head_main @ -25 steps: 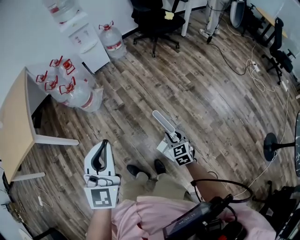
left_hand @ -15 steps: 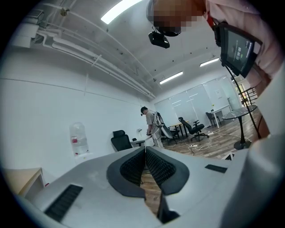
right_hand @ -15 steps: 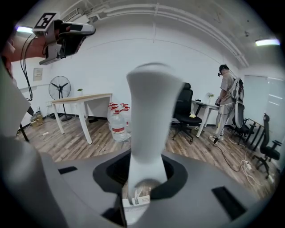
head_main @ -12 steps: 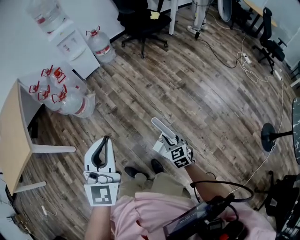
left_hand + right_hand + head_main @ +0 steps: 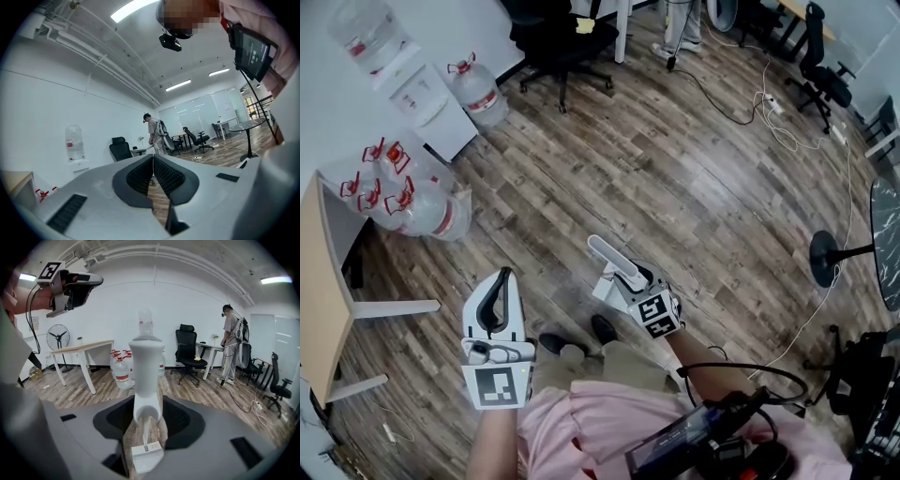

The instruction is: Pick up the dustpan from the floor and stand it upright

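Observation:
The white dustpan handle (image 5: 613,259) sticks up and away from my right gripper (image 5: 630,279), which is shut on it. In the right gripper view the handle (image 5: 146,366) stands between the dark pads, and the small white pan (image 5: 146,456) hangs below over the wooden floor. I cannot tell whether the pan (image 5: 604,287) touches the floor. My left gripper (image 5: 495,311) is held out at the left with its jaws shut on nothing. In the left gripper view its pads (image 5: 140,176) meet along a thin seam.
Several water bottles (image 5: 422,211) and a water dispenser (image 5: 417,94) stand at the far left beside a wooden desk (image 5: 314,300). A black office chair (image 5: 558,37) is at the back. A fan base (image 5: 825,253) and cables (image 5: 778,122) lie to the right. My shoes (image 5: 602,328) are below the dustpan.
The head view has swung, so the room slides left and down. My right gripper keeps its hold on the handle and sits slightly further left. The left gripper stays shut.

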The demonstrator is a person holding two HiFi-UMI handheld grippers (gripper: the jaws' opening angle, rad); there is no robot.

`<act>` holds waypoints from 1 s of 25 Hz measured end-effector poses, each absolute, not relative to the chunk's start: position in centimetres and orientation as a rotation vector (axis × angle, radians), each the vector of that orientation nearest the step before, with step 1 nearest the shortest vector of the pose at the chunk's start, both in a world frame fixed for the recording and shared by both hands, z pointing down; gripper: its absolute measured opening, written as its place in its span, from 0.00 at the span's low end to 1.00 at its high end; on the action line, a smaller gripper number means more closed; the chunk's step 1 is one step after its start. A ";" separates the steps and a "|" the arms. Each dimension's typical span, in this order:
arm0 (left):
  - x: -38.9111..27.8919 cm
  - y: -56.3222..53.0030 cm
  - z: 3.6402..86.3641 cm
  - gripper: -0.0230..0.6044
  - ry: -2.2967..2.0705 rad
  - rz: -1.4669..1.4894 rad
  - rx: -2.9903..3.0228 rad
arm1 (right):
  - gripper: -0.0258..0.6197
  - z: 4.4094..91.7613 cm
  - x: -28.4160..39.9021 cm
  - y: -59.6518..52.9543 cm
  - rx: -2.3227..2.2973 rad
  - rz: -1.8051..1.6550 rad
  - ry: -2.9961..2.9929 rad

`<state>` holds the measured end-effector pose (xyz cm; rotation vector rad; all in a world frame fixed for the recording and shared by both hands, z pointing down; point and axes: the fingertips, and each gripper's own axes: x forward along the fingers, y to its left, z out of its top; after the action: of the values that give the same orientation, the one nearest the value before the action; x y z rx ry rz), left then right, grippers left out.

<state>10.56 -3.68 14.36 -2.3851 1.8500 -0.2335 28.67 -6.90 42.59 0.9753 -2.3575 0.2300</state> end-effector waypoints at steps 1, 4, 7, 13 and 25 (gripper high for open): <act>10.8 -3.8 14.4 0.06 1.840 -0.236 -2.389 | 0.33 41.8 28.8 -6.7 0.977 0.238 -2.366; 11.7 -4.2 14.0 0.06 1.807 -0.232 -2.394 | 0.35 38.8 29.3 -5.9 0.988 0.251 -2.403; 12.2 -4.8 13.0 0.06 1.803 -0.159 -2.390 | 0.35 35.5 29.7 -5.1 1.000 0.219 -2.464; 12.8 -6.0 10.0 0.06 1.798 -0.084 -2.330 | 0.35 27.0 28.7 -5.8 1.039 0.129 -2.620; 12.9 -7.5 1.5 0.06 1.837 0.101 -2.205 | 0.29 11.2 23.3 -10.9 1.089 -0.042 -2.905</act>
<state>12.90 -7.53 1.45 -2.2049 1.8369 0.1013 23.27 -10.90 11.18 1.0893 -2.9048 -0.0424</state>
